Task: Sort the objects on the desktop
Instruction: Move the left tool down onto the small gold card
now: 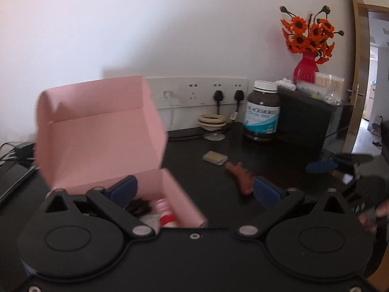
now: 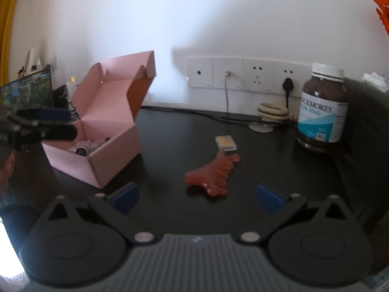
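An open pink cardboard box (image 1: 102, 131) (image 2: 97, 131) stands on the dark desk with its lid up; small items lie inside it, among them a red-and-white one (image 1: 165, 213). My left gripper (image 1: 194, 192) hovers open over the box's near right corner with nothing between its fingers; the right wrist view shows the left gripper (image 2: 56, 121) above the box. A reddish-brown hair claw (image 2: 211, 175) (image 1: 240, 176) lies on the desk, just ahead of my open right gripper (image 2: 197, 197). A small yellow flat packet (image 2: 225, 142) (image 1: 215, 157) touches the claw's far end.
A brown supplement bottle (image 2: 321, 109) (image 1: 262, 112) stands at the back right beside a black box (image 1: 306, 121). A wall socket strip (image 2: 243, 75) with plugged cables, a coiled cable holder (image 2: 269, 114), a red vase of orange flowers (image 1: 306, 68) and a monitor (image 2: 26, 90) ring the desk.
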The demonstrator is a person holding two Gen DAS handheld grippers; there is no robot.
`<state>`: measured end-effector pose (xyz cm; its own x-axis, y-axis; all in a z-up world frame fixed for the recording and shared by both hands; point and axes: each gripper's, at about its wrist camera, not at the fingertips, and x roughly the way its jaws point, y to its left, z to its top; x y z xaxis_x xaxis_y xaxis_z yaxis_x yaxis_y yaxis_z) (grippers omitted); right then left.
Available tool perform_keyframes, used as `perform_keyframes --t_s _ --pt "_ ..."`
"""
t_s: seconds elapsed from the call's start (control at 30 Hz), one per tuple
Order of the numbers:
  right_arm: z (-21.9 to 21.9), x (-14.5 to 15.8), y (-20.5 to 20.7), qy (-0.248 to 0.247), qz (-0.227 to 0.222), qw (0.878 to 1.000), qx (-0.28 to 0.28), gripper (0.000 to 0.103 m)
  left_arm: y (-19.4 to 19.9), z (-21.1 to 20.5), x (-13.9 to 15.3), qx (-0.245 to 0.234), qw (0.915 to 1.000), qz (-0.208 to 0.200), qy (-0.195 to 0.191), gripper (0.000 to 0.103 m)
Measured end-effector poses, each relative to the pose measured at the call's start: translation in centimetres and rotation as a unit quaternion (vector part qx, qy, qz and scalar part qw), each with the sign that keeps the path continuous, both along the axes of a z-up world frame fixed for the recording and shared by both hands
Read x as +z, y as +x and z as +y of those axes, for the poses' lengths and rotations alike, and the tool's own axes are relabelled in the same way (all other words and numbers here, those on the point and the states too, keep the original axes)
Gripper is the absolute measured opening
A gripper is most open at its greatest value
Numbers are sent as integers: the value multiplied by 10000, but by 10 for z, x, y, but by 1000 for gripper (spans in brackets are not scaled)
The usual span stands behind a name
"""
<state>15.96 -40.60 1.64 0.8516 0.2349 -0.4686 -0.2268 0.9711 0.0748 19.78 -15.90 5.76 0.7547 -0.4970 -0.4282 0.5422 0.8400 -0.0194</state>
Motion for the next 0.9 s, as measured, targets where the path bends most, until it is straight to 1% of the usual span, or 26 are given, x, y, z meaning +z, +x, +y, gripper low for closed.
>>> perform_keyframes --t_s 0.17,0.23,0.33,0.5,0.63,0.7,0.73,0.8,0.9 --pt "-5 -6 -4 20 -1 10000 -65 102 18 -41 8 -97 9995 230 171 103" --pt "-6 -9 -5 -2 -12 10000 -71 102 28 -56 9 -113 9989 390 214 103" --pt "-9 -8 -9 124 -88 9999 -54 102 44 -79 10 -166 9975 617 288 103" --pt "-10 -11 -11 144 -87 9998 -96 102 76 -115 10 -361 9911 1146 566 103" --pt "-9 -10 -15 210 -183 9996 -34 102 108 -134 7 -207 9870 1503 524 103" --pt "-9 -11 -15 201 -124 9997 -5 102 126 -148 1 -261 9843 1593 712 103" --pt "-9 -11 -14 205 -62 9998 -7 102 133 -154 -3 -207 9833 1594 855 102" --pt "-9 -11 -15 246 -79 9997 6 102 146 -167 -12 -45 9807 1595 1134 101" --pt "-10 -11 -18 305 -152 9994 27 102 167 -174 -26 131 9761 1770 1254 98"
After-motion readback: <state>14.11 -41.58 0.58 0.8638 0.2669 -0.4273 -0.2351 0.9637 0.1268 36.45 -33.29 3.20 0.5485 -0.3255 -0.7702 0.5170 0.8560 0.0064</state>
